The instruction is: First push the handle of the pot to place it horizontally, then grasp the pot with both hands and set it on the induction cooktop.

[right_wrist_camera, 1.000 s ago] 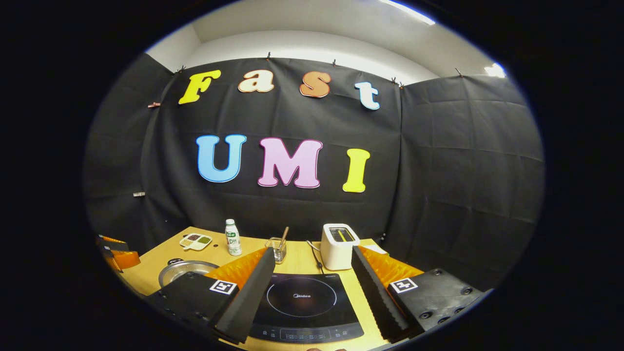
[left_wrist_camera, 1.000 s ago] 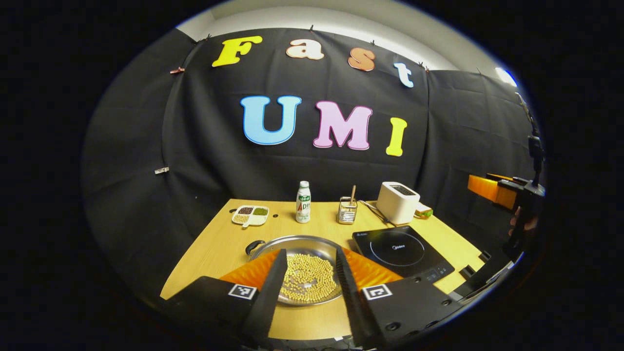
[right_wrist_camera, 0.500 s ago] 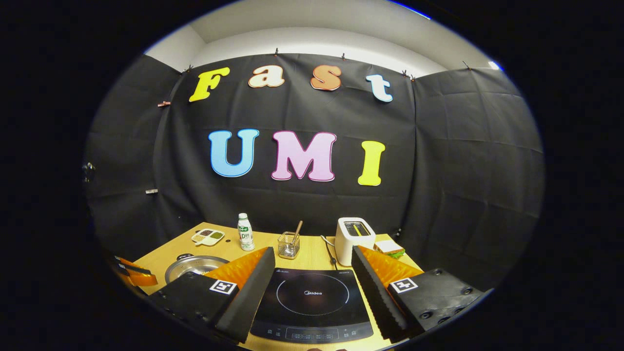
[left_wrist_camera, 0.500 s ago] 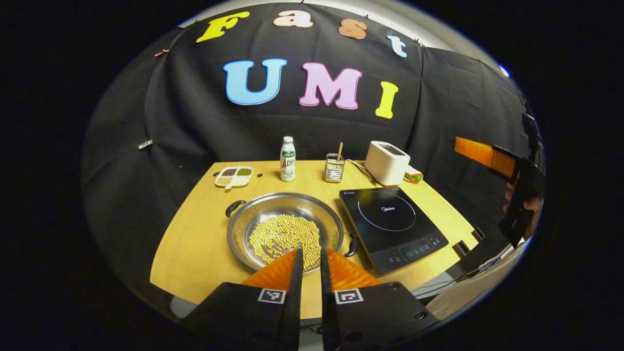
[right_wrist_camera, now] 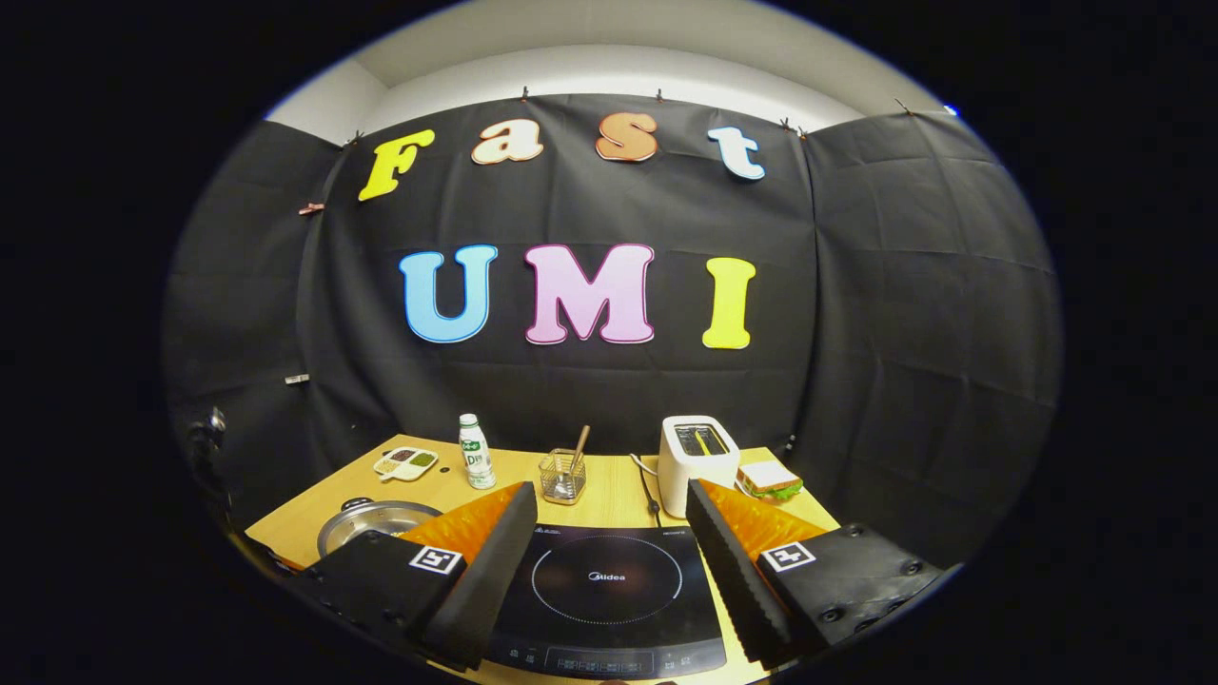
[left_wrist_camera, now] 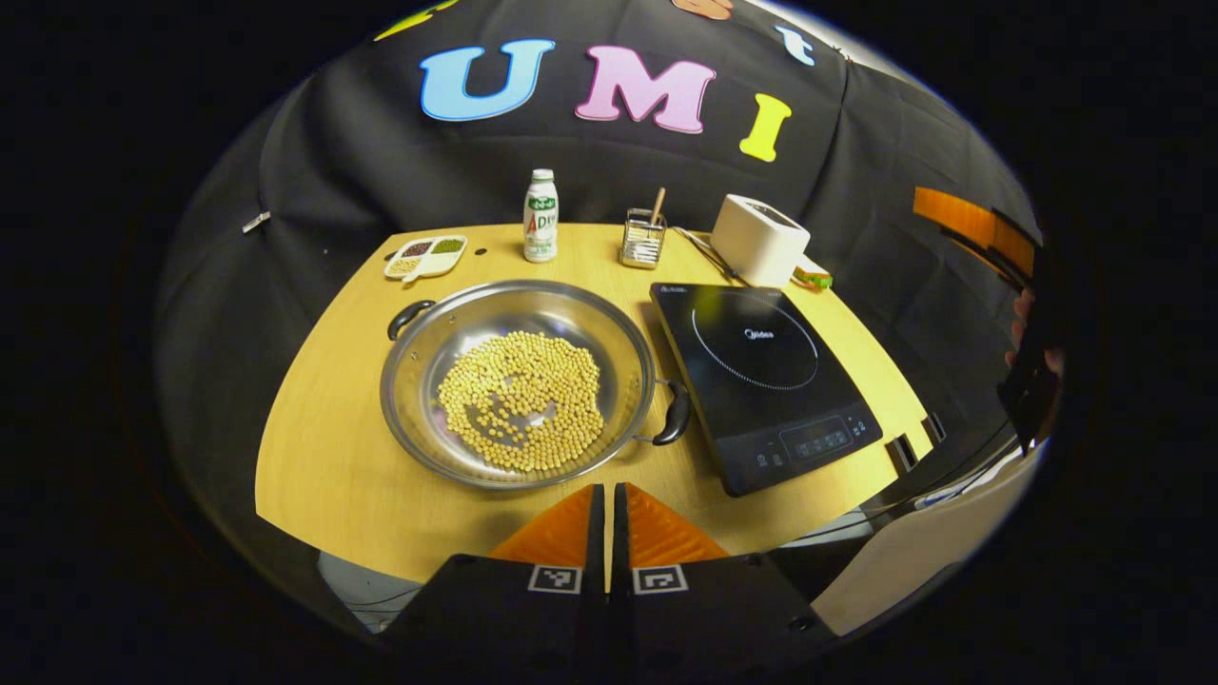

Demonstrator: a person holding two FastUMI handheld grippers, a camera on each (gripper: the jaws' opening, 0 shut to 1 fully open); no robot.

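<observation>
We see the pot (left_wrist_camera: 519,381) of beans on the table (left_wrist_camera: 324,447), just left of the induction cooktop (left_wrist_camera: 761,371), its handles set diagonally. Our left gripper (left_wrist_camera: 607,495) hovers clenched just before the pot; our right gripper (right_wrist_camera: 609,533) stands released over the cooktop.

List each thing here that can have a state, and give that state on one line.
left gripper: shut, empty, short of the pot.
right gripper: open, above the cooktop.
pot: on the table, holding beans, handles slanted.
induction cooktop: bare.
bottle: upright, capped.
</observation>
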